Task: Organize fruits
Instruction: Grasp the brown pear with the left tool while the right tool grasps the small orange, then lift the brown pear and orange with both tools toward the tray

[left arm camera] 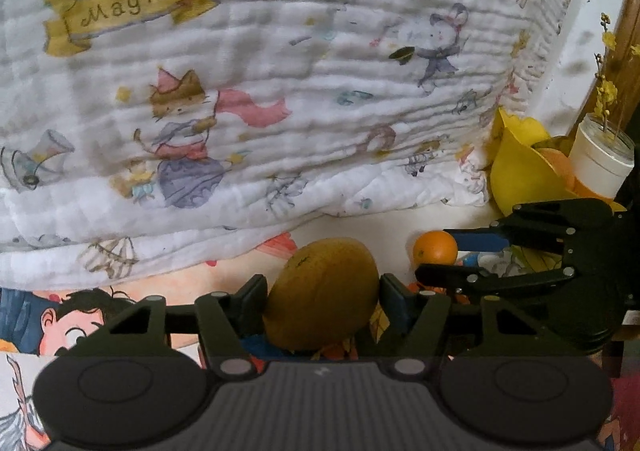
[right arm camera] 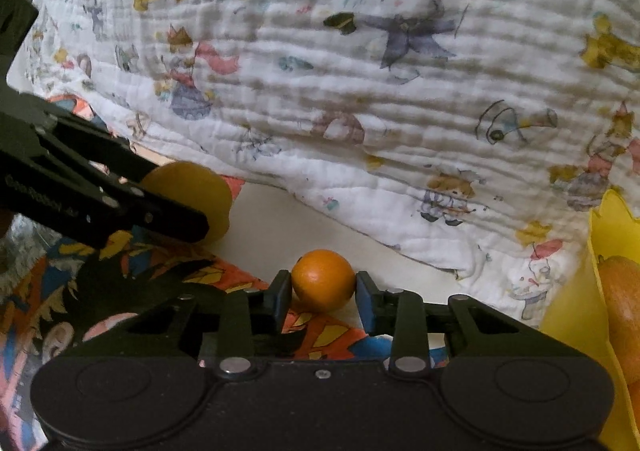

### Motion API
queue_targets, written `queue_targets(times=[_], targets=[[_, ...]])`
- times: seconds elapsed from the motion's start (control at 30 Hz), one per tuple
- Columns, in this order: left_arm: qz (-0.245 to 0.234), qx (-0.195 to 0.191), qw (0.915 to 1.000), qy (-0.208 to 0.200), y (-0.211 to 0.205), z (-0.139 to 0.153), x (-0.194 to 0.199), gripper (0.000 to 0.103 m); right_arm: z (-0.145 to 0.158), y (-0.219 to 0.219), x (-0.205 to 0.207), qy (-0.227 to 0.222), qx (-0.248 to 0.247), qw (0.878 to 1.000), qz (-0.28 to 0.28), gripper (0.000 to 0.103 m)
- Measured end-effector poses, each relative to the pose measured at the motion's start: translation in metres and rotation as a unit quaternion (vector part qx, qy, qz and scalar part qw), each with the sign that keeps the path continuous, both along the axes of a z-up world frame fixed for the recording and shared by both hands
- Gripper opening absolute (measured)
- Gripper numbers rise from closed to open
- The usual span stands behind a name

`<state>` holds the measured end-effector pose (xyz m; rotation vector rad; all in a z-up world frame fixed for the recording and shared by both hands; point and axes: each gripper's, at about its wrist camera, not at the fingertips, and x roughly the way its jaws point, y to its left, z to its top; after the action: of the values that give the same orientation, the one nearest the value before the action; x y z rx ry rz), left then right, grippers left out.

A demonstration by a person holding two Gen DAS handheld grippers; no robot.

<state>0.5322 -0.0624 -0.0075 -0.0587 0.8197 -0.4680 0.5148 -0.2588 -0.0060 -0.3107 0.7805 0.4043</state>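
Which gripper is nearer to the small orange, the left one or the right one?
Right. The right gripper has the small orange between its open fingers. The left gripper is off to one side, shut on a brown fruit.

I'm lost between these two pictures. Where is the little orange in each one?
Left wrist view: the little orange sits right of centre, beyond the brown fruit, between the jaws of the right gripper reaching in from the right.
Right wrist view: it sits low at centre, between that gripper's own jaws.
Shared landmark: the yellow bowl at the right edge in both.
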Motion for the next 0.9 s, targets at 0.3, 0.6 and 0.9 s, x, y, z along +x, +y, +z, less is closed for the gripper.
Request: queue_targets(times=[0.3, 0.6, 0.9], targets=[[0.000, -0.016, 0.9998, -0.009, 0.008, 0.025, -0.033, 0.064, 0.026, 0.002, -0.033, -0.018, 0.034, 0.999, 0.002, 0.036], [-0.014, 0.001, 0.9998, -0.011, 0.005, 0.040, -0.074, 0.043, 0.052, 0.002, -0.083, -0.034, 0.049, 0.998, 0.034, 0.036], [-0.034, 0.033, 0.9988, -0.015, -0.008, 0.042, -0.089, 0.042, 0.048, -0.009, -0.114, -0.021, 0.049, 0.998, 0.030, 0.036]])
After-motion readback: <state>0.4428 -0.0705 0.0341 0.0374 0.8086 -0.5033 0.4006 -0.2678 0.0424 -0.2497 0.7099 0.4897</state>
